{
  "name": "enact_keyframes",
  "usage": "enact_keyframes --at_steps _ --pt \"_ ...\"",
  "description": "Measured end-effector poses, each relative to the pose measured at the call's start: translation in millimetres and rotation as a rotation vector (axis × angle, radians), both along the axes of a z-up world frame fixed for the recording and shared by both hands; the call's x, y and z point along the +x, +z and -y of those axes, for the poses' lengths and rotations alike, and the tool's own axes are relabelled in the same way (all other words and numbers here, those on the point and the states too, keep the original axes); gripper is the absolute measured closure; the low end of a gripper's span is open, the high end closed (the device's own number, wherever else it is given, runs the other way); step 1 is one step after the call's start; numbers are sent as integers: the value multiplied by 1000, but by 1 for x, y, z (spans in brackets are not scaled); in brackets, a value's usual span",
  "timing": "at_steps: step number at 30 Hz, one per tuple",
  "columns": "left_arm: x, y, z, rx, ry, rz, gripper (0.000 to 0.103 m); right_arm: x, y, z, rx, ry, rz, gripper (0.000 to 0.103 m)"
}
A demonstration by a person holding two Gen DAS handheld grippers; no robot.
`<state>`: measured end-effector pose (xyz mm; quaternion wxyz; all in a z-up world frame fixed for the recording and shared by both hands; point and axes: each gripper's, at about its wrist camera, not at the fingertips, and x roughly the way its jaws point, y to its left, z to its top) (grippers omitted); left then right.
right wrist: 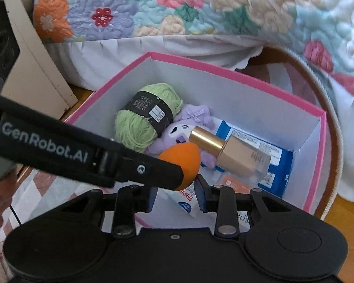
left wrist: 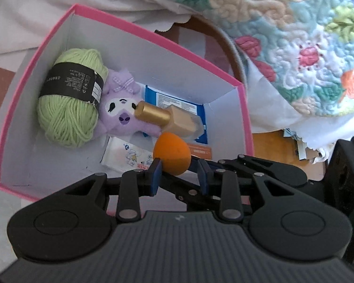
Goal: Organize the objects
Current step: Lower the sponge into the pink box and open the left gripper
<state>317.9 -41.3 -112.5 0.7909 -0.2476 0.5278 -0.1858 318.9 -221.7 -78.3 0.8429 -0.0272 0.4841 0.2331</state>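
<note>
A pink box with white inside (left wrist: 139, 33) (right wrist: 247, 76) holds a green yarn ball (left wrist: 70, 99) (right wrist: 144, 115), a purple plush toy (left wrist: 122, 110) (right wrist: 177, 132), a gold-capped bottle (left wrist: 170, 118) (right wrist: 231, 153), a blue packet (left wrist: 177, 103) (right wrist: 271, 151) and a white tissue pack (left wrist: 122, 155). My left gripper (left wrist: 179, 172) is shut on an orange makeup sponge (left wrist: 172, 155) (right wrist: 184, 160) and holds it over the box's near part. My right gripper (right wrist: 175, 198) is open and empty just behind the left gripper's finger, at the box's near edge.
A floral quilt (left wrist: 283, 35) (right wrist: 200, 7) hangs over the bed behind the box. A round brown basket rim (right wrist: 332, 141) curves to the right of the box. A white board (right wrist: 35, 59) leans at the left. Wooden floor (left wrist: 271, 146) shows at the right.
</note>
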Motion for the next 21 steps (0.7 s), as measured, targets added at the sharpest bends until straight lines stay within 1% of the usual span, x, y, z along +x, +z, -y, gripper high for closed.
enact_keyframes --at_steps 3,5,6,7,9,10,11,14,17,19,21 --pt "6 -7 2 -3 27 1 73 4 -6 1 -7 -7 3 64" --pt "8 -11 1 -1 66 2 72 9 -9 7 14 -26 -9 63" --pt "8 -13 0 -2 84 3 70 10 -11 10 29 -45 -15 63" --pt "9 -14 -1 -9 88 1 70 11 -12 13 34 -63 -21 63" --pt "9 -18 -1 -57 71 -14 70 11 -13 17 41 -87 -27 63" --pt "7 -18 -2 -64 77 -16 70 10 -12 18 45 -90 -21 63" --pt "5 -16 -2 -53 81 -8 70 7 -12 19 48 -94 -10 63" --pt "-6 -1 -4 22 77 47 70 -1 -11 22 56 -127 6 63" --pt "-18 14 -11 49 82 78 59 -15 -4 23 82 -141 18 63" --pt "-28 25 -17 92 86 82 57 -26 4 22 97 -139 42 63" --pt "-39 34 -21 153 81 82 56 -38 14 21 106 -137 69 63"
